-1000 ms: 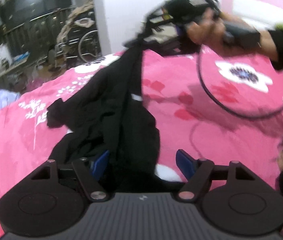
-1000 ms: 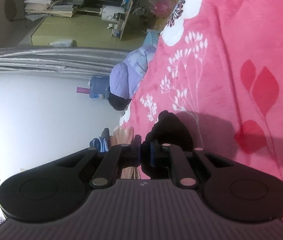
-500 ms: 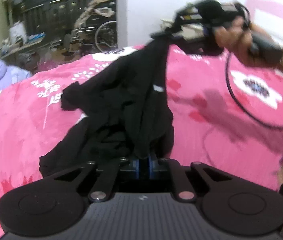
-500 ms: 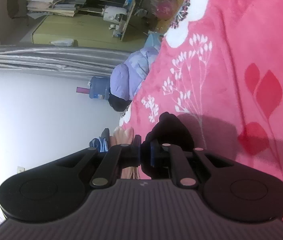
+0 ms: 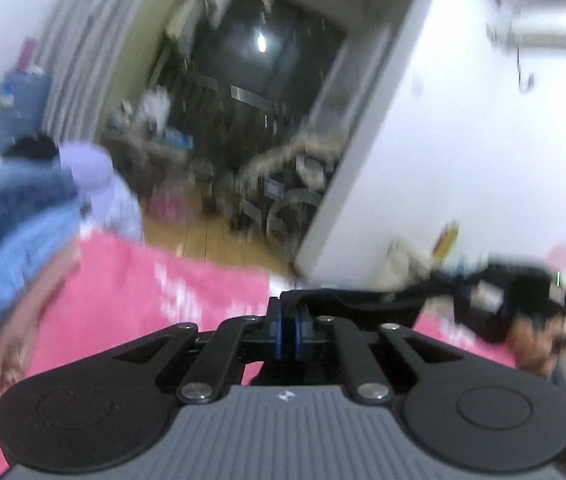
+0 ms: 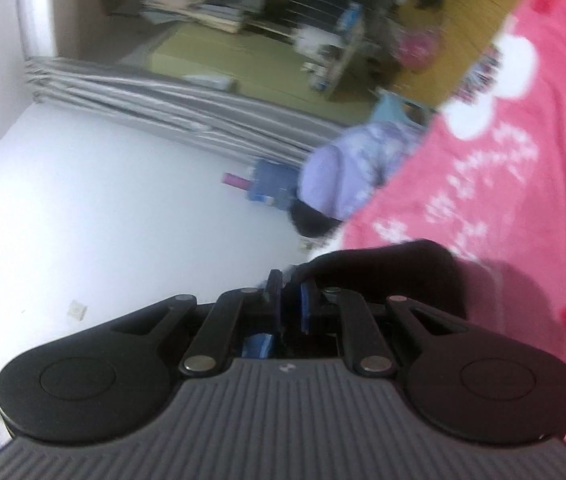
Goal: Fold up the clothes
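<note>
**Holding the black garment taut between both grippers**

Holding one edge of the black garment in your left gripper, you have the blue pads drawn together with cloth pinched between them. From that pinch the fabric runs as a tight dark band off to the right, toward your right hand and the tool it carries. Your right gripper is likewise clamped narrow on a bunched fold of the same garment, which bulges out past the fingertips.

Both pinches sit at the fabric's edge, which reads as a stretch: pulling two points apart lets the cloth hang flat so a fold line can be set cleanly. The garment is lifted above the pink floral blanket rather than lying on it; how much of it hangs below cannot be seen, and both views are smeared by motion.

Beyond the blanket's edge sit a lilac bundle and a blue bundle, clear of the working area. Whether this stretch comes ahead of a fold or between folds, the pictures do not settle.
</note>
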### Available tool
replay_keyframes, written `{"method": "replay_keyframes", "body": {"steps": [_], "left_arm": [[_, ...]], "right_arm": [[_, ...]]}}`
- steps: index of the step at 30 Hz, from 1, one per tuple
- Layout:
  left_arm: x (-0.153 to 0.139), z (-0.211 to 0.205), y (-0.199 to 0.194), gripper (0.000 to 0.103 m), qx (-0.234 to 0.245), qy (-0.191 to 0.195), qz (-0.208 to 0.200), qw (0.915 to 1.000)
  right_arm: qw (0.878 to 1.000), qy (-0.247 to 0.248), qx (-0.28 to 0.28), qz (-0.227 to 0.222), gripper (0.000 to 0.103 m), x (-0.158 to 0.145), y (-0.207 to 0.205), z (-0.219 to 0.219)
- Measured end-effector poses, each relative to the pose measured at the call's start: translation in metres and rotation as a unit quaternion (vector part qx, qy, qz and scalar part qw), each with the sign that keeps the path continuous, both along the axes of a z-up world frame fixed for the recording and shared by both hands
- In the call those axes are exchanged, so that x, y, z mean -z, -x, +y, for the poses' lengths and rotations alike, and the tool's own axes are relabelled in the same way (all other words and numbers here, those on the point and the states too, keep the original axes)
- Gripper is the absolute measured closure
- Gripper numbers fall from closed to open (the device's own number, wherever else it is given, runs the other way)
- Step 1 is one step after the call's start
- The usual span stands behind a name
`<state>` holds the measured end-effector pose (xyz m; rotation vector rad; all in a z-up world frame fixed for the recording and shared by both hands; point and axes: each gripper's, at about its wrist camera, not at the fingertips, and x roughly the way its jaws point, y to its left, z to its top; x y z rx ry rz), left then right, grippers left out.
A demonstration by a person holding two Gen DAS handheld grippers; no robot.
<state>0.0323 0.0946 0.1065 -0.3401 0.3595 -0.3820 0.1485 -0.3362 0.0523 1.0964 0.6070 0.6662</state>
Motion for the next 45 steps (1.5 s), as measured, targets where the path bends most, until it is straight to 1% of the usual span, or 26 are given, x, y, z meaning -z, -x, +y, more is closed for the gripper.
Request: {"method": "replay_keyframes", "body": {"steps": [5, 11, 13, 17, 20, 22, 24, 27, 30, 33, 35, 38, 40, 42, 44, 45], "left_arm": [[-0.045, 0.005, 0.016, 0.096, -0.019, 0.005, -0.069, 0.9974], [-0.082, 0.01, 0.034, 0.096, -0.038, 0.014, -0.12, 0.992], [-0.095, 0.012, 0.039, 0.096, -0.045, 0.015, -0.134, 0.9899], [-0.125, 0.016, 0.054, 0.096, -0.054, 0.031, -0.163, 0.9847], [-0.148, 0.019, 0.075, 0.096, -0.051, 0.046, -0.195, 0.9783], [-0.164, 0.017, 0.093, 0.096, -0.046, 0.047, -0.219, 0.9734], [-0.179, 0.016, 0.112, 0.096, -0.037, 0.049, -0.241, 0.9686], [-0.199, 0.012, 0.139, 0.096, -0.02, 0.055, -0.272, 0.9606], [-0.213, 0.005, 0.159, 0.096, 0.006, 0.066, -0.295, 0.9531], [-0.217, -0.005, 0.161, 0.096, 0.043, 0.082, -0.296, 0.9506], [-0.212, -0.016, 0.154, 0.096, 0.065, 0.078, -0.288, 0.9523], [-0.194, -0.036, 0.133, 0.096, 0.094, 0.063, -0.26, 0.9589], [-0.171, -0.047, 0.111, 0.096, 0.115, 0.058, -0.227, 0.9655], [-0.144, -0.059, 0.087, 0.096, 0.132, 0.058, -0.183, 0.9726], [-0.109, -0.069, 0.061, 0.096, 0.146, 0.056, -0.135, 0.9783], [-0.092, -0.073, 0.046, 0.096, 0.15, 0.053, -0.111, 0.981]], "right_arm": [[0.998, 0.01, -0.013, -0.068, 0.096, -0.048, 0.014, 0.009], [0.99, 0.018, -0.021, -0.14, 0.096, -0.1, 0.03, 0.018], [0.987, 0.021, -0.022, -0.155, 0.096, -0.113, 0.033, 0.019], [0.984, 0.037, -0.035, -0.173, 0.096, -0.135, 0.03, 0.028], [0.981, 0.039, -0.048, -0.181, 0.096, -0.151, 0.023, 0.038], [0.979, 0.038, -0.056, -0.192, 0.096, -0.161, 0.02, 0.045], [0.977, 0.035, -0.07, -0.2, 0.096, -0.172, 0.015, 0.056], [0.971, 0.038, -0.104, -0.214, 0.096, -0.191, 0.008, 0.079], [0.964, 0.036, -0.144, -0.22, 0.096, -0.21, -0.004, 0.11], [0.955, 0.035, -0.187, -0.23, 0.096, -0.228, -0.012, 0.143], [0.948, 0.031, -0.213, -0.233, 0.096, -0.236, -0.015, 0.163], [0.948, 0.05, -0.231, -0.215, 0.096, -0.213, -0.019, 0.161], [0.947, 0.063, -0.242, -0.204, 0.096, -0.197, -0.021, 0.16], [0.945, 0.076, -0.253, -0.192, 0.096, -0.181, -0.023, 0.159], [0.943, 0.089, -0.264, -0.18, 0.096, -0.165, -0.026, 0.157], [0.943, 0.108, -0.267, -0.166, 0.096, -0.15, -0.029, 0.152]]}}
